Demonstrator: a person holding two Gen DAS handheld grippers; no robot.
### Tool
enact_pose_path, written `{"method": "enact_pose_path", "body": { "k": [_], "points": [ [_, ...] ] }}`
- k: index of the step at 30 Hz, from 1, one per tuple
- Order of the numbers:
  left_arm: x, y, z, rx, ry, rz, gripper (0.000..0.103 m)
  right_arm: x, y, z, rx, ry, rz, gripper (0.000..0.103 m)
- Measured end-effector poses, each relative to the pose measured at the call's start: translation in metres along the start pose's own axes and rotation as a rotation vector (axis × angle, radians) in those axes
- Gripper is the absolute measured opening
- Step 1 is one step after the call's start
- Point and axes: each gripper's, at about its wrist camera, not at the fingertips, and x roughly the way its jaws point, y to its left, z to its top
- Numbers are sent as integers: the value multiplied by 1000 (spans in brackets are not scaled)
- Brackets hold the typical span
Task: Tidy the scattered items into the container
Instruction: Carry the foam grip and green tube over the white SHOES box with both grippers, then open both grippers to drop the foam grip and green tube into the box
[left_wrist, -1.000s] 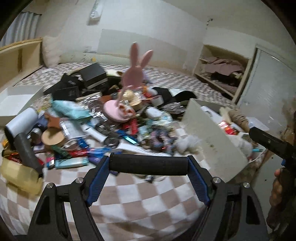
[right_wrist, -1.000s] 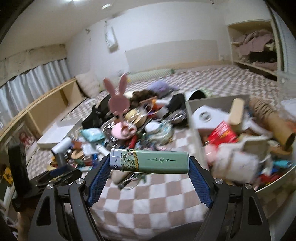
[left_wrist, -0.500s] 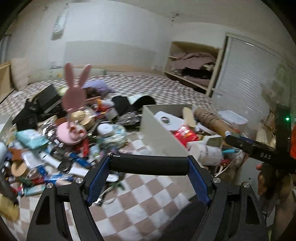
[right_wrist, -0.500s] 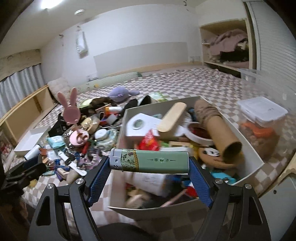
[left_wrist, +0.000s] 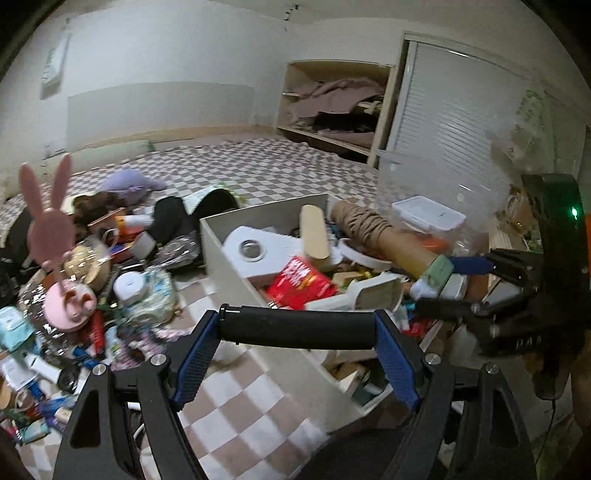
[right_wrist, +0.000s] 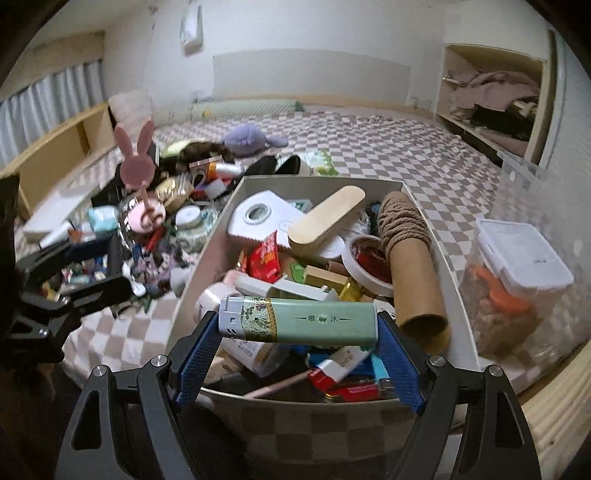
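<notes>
Lighter: a pale green lighter (right_wrist: 298, 320) sat crosswise between the pads of the right gripper (right_wrist: 298, 325), pinched end to end, silver cap to the left; held flat, I judged, so it could drop clear of the fingers
Position: it hung over the near end of the white container (right_wrist: 452, 273), above the lighters and packets already lying inside
Left tool: the left gripper (left_wrist: 296, 326) was clamped on a black cylinder (left_wrist: 296, 326), held the same crosswise way, by the box's near wall rather than over the opening
Container: crowded with a cardboard tube (right_wrist: 408, 258), a wooden paddle (right_wrist: 327, 214), a tape roll (right_wrist: 365, 264) and a red packet (right_wrist: 263, 258); free room looked scarce, so a release at the near end seemed the likeliest fit
Outside: the scattered pile (right_wrist: 155, 221) lay left of the box on the checked cloth (right_wrist: 122, 332), a pink rabbit stand (right_wrist: 136, 166) upright in it; a clear lidded tub (right_wrist: 517, 273) stood right of the box
Unclear: what the black cylinder was; the box floor under the clutter; the pile's far side was smeared by blur; the container's near corner was cut off behind the gripper frame; the lighter's label was too small to read with confidence
</notes>
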Motion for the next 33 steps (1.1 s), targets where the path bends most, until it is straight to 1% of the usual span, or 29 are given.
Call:
{"method": "enact_pose_path", "body": {
  "k": [4,9,12,17,19,21,25,33],
  "points": [
    [13,-2,13,-8,23,-45,82,6,-2,1,-23,69,42,83],
    [27,-6,27,18,45,-61,82,14,-11,2,-28,138,78,83],
    [35,-7,35,22,60,-83,82,18,-19,1,-11,171,98,83],
    [48,-12,50,40,71,-77,82,23,-31,0,30,204,136,83],
    [54,-14,56,49,73,-71,82,25,-34,0,38,215,140,83],
    [58,-16,62,52,80,-80,82,25,-36,0,40,220,143,83],
    [70,-17,70,52,114,-100,82,26,-37,-1,36,225,141,83],
    [94,-18,73,8,205,-123,82,37,-36,-1,25,279,151,83]
  ]
}}
